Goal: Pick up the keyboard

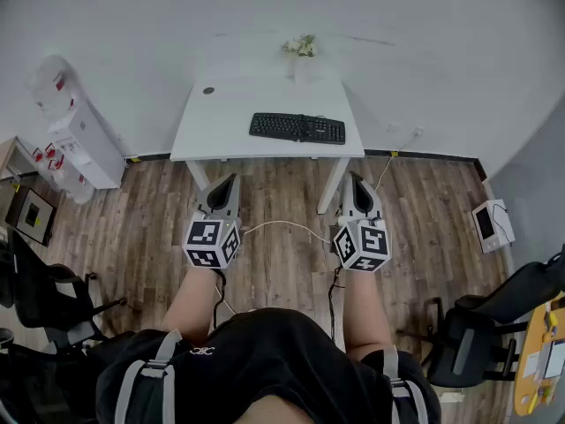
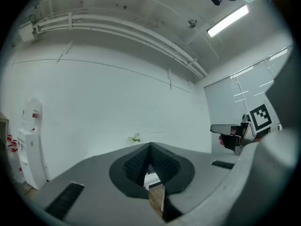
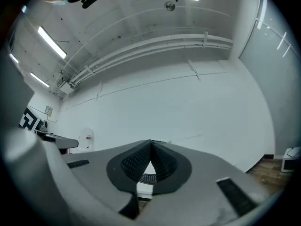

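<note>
- A white water dispenser (image 1: pixel 75 135) stands against the wall, well to the left of the left gripper's fingers.
- The left gripper (image 1: pixel 233 178) is held above the wooden floor (image 1: pixel 132 228), just short of the tabletop (image 1: pixel 221 135), with its tip towards the tabletop's near edge. Its fingers (image 2: pixel 136 166) are closed tip to tip and grasp nothing.
- A thin white cable (image 1: pixel 282 226) arcs over the floor behind both pairs of fingers, between the two marker cubes.
- The black keyboard (image 1: pixel 297 128) lies flat on the white tabletop, ahead of both pairs of fingers. It sits to the right of the left fingers' line and a little to the left of the right ones. It is apart from both grippers.
- A small plant (image 1: pixel 300 47) stands at the tabletop's far edge by the wall, beyond the keyboard as seen from the fingers.
- The right gripper (image 1: pixel 355 178) is also held above the floor, beside the tabletop's near right leg. Its fingers (image 3: pixel 164 161) meet at the tips and are empty; the keyboard shows through the gap below them.
- A small white box (image 1: pixel 491 223) sits on the floor, well to the right of the right fingers.
</note>
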A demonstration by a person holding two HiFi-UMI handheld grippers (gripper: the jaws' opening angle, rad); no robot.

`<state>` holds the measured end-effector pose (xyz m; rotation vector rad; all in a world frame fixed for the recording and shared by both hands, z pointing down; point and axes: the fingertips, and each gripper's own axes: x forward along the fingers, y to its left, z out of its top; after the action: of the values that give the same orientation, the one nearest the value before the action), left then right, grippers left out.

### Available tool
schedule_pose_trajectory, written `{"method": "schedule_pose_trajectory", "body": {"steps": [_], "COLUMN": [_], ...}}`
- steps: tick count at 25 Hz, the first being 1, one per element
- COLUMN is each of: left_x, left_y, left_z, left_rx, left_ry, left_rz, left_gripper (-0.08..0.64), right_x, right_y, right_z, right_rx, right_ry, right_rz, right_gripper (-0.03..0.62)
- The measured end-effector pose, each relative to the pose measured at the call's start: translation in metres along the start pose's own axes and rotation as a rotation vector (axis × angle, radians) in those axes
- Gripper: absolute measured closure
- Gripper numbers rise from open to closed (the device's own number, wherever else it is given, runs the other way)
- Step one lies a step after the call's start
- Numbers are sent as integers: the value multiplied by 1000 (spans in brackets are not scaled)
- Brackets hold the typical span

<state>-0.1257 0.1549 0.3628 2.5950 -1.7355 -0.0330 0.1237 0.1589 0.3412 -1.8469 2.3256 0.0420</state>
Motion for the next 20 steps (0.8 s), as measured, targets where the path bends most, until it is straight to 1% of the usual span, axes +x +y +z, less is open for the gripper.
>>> {"method": "schedule_pose_trajectory", "body": {"steps": [15, 20], "left_x": [-11, -16], "left_y": [14, 31], "left_z": [1, -4], "left_rx": [0, -8], "left_ry": [4, 8], "left_rz": [11, 9], "left_gripper": [551, 551], "right_x": [-5, 3], "right_y": [16, 34], "right_z": [-5, -9], "right_rx": [13, 17], "right_ry": [-9, -8], "right_rz": [-14, -15], "right_gripper": [588, 588]}}
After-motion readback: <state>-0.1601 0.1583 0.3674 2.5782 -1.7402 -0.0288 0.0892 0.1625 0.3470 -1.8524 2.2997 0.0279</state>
